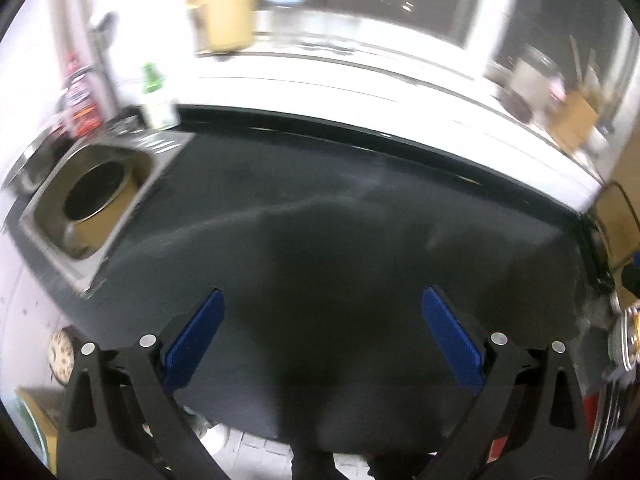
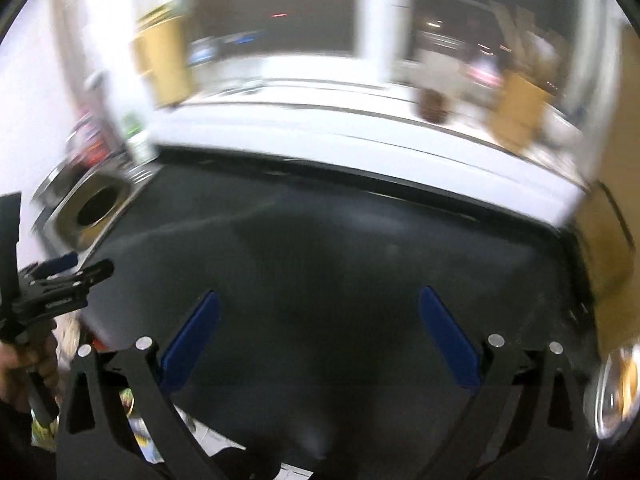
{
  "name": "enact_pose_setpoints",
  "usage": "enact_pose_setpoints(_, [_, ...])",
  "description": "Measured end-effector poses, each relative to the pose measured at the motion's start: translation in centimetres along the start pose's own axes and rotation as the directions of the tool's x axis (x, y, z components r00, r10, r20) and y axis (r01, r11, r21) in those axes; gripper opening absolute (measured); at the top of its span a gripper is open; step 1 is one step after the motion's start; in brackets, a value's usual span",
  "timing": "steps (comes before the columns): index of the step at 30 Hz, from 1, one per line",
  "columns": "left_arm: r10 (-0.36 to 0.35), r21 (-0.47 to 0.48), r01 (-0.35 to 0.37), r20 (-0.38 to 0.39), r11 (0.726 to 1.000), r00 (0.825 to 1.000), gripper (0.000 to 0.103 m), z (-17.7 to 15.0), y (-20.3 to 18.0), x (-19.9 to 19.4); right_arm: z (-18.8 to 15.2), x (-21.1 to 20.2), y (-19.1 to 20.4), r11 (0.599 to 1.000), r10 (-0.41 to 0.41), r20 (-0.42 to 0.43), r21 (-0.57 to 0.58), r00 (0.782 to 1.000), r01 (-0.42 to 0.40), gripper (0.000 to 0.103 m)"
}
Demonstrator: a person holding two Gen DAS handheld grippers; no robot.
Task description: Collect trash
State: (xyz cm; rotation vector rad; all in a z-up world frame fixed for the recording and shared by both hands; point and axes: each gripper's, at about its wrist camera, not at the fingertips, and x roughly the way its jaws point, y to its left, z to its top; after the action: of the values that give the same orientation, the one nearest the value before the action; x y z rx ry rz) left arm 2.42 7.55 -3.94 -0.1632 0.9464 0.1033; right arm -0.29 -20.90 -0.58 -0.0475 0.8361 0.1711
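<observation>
Both pictures are blurry. The left gripper (image 1: pixel 322 300) hangs over a dark countertop (image 1: pixel 340 220) with its two blue pads spread wide and nothing between them. The right gripper (image 2: pixel 319 304) hangs over the same dark countertop (image 2: pixel 340 240), and its blue pads are spread wide too, with nothing held. Far to the left a steel sink (image 1: pixel 52 196) is set in the counter, and a round pot (image 1: pixel 100 204) sits inside it. A bottle with a green top (image 1: pixel 156 96) stands behind the sink. Brown boxes (image 1: pixel 576 120) sit on the white ledge at the back right. I cannot tell where any trash is; something shiny (image 2: pixel 616 392) at the right edge is too blurred to name.
</observation>
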Motion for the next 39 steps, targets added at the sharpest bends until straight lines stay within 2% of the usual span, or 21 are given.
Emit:
enact_pose_setpoints(4, [-0.020, 0.069, 0.022, -0.024, 0.997, 1.000, 0.096, 0.7, -4.2, 1.0, -1.0, -0.3, -4.2, 0.995, -0.060, -0.023, 0.081, 0.998, 0.062, 0.096])
enact_pose_setpoints(10, [-0.033, 0.131, 0.038, -0.036, 0.991, 0.999, 0.096, 0.5, -7.3, 1.3, -1.8, -0.1, -6.1, 0.991, -0.064, -0.038, 0.113, 0.997, 0.068, 0.096])
enact_pose_setpoints(39, [-0.010, 0.148, 0.017, -0.045, 0.989, 0.999, 0.096, 1.3, -7.8, 2.3, -1.4, 1.9, -6.2, 0.990, -0.035, -0.068, 0.135, 0.997, 0.044, 0.096])
